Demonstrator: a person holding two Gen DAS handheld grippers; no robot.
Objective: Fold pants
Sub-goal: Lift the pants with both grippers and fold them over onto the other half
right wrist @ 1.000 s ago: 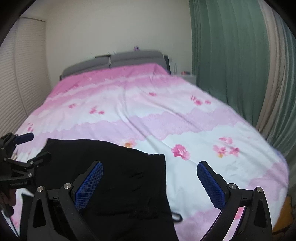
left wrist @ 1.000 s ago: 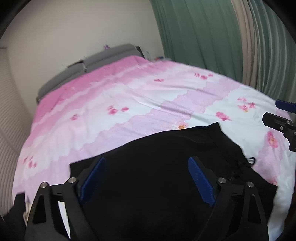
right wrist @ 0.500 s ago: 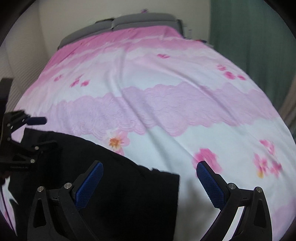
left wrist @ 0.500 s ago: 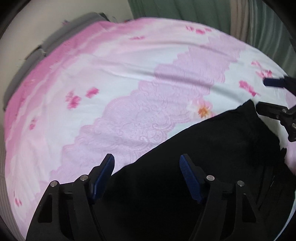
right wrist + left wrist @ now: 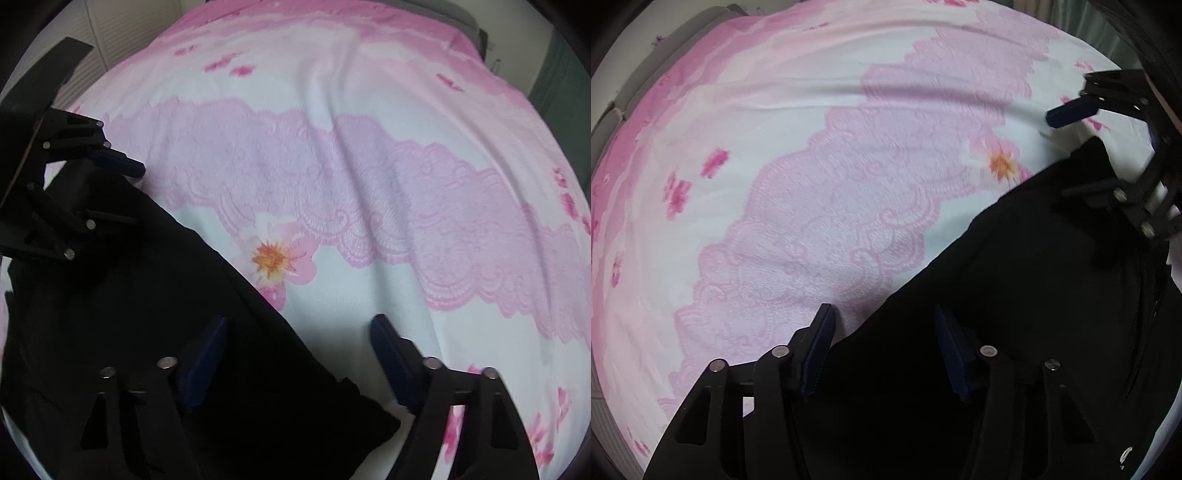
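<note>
Black pants (image 5: 1015, 332) lie on the bed, over a pink floral bedspread (image 5: 798, 192), their far edge running diagonally.

Left hand-held gripper (image 5: 882, 354): pointed steeply down, straddling that edge near one end. Jaws have just been closing; fabric between the blue pads (image 5: 951, 354), a gap visible, not yet pinched.

Right hand-held gripper (image 5: 299, 358): straddling the same edge towards the other corner, jaws also just closing, wider apart, cloth between, left pad over fabric, right pad over bedspread.

Judgement: both ends taken together so the edge lifts evenly for the fold.
</note>
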